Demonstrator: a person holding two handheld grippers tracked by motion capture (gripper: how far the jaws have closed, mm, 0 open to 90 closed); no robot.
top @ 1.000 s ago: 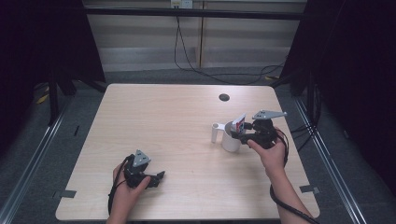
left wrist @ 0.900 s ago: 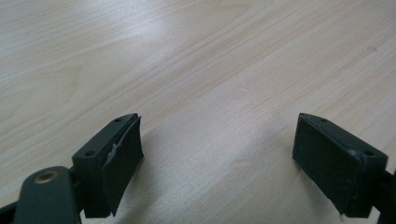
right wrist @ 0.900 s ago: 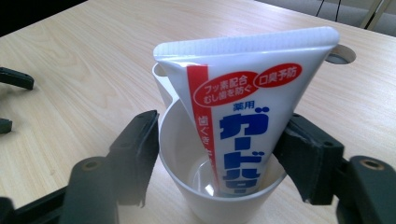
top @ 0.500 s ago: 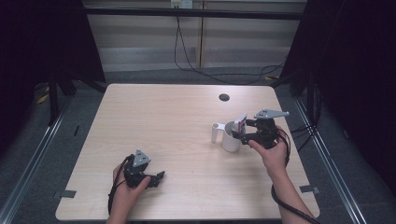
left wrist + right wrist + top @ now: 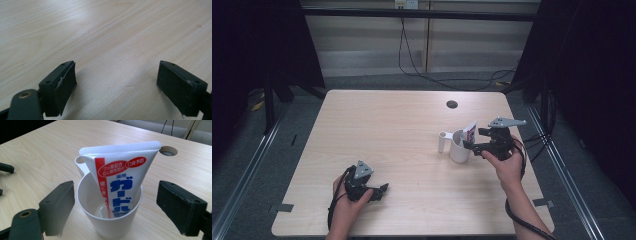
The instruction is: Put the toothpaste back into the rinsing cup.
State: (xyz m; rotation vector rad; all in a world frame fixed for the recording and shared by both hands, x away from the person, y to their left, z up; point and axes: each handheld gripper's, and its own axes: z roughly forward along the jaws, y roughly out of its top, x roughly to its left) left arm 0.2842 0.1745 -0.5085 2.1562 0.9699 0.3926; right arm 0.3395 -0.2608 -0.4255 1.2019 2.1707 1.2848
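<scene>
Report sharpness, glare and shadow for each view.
High view: even light on the table, dark surroundings, white cup small and soft. Left gripper view: pale sheen on the wood, soft shadows under the open jaws. Right gripper view: the toothpaste tube print is crisp, near jaws slightly blurred.

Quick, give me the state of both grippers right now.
Left gripper: open, holding nothing, low over the bare table.
Right gripper: open, jaws either side of the white cup with the toothpaste tube inside, gripping nothing.
</scene>
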